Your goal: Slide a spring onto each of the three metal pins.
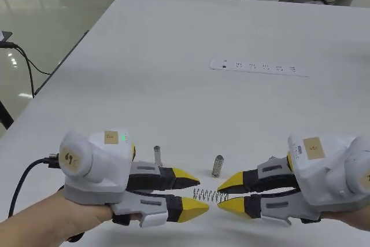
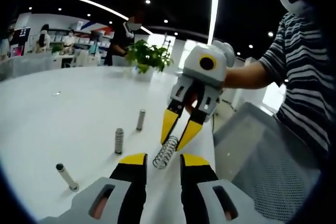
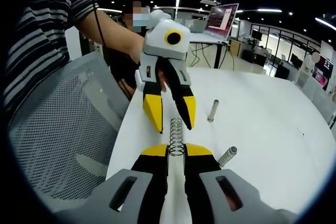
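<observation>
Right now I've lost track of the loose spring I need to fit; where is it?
In the head view the loose spring sits low centre, between the left claw and the right claw, just nearer than the spring-covered pin.

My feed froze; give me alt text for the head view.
The right tongs hold a loose spring by one end, its other end between the open left tongs, over the white table. Behind stand a spring-covered pin and a bare pin.
</observation>
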### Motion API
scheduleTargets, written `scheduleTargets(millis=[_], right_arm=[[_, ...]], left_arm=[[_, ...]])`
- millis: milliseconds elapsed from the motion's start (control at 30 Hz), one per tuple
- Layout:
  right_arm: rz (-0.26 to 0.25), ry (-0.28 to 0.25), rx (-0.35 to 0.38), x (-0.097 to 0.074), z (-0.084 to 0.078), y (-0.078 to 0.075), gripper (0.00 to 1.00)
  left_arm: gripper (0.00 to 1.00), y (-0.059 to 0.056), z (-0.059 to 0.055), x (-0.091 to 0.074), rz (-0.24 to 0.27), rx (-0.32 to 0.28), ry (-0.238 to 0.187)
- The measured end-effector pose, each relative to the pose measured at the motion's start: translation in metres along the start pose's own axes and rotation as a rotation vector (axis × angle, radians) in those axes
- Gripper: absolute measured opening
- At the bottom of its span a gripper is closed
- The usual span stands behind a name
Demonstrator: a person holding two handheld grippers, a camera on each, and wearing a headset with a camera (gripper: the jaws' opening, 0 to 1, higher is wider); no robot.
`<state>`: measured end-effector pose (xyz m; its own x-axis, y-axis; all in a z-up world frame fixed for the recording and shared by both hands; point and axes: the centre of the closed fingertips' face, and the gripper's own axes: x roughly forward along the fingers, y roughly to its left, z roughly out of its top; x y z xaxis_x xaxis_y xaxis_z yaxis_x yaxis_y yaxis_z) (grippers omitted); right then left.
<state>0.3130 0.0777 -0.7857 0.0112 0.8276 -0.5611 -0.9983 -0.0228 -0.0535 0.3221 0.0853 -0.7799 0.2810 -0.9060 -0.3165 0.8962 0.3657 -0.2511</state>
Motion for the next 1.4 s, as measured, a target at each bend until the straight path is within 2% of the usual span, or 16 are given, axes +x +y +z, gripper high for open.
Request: scheduleTargets(millis=[233, 333, 433, 700, 833, 1100, 1400], right_arm=[[0.000, -0.015, 0.006, -0.001, 0.004, -0.001, 0.08], [-0.002, -0.021, 0.014, -0.001, 0.006, -0.002, 0.08], [-0.004, -0.019, 0.011, -0.001, 0.006, -0.003, 0.08], [0.003, -0.019, 0.030, -0.001, 0.004, 0.000, 0.08], [-0.004, -0.031, 0.092, -0.002, 0.003, 0.001, 0.09], [-0.031, -0.042, 0.138, -0.008, -0.005, 0.000, 0.09], [-0.026, -0.063, 0.158, -0.007, -0.001, 0.003, 0.08]], left_arm=[[0.08, 0.001, 0.002, 0.001, -0.009, 0.024, 0.003], [0.07, 0.002, 0.003, 0.001, -0.011, 0.024, 0.001], [0.04, 0.002, -0.001, 0.000, -0.019, 0.048, 0.027], [0.03, -0.001, -0.001, 0.000, -0.052, 0.071, 0.031], [0.03, -0.005, 0.001, 0.001, -0.073, 0.074, 0.035], [0.02, -0.006, 0.000, 0.000, -0.079, 0.080, 0.047], [0.02, -0.010, 0.000, 0.001, -0.092, 0.092, 0.063]])
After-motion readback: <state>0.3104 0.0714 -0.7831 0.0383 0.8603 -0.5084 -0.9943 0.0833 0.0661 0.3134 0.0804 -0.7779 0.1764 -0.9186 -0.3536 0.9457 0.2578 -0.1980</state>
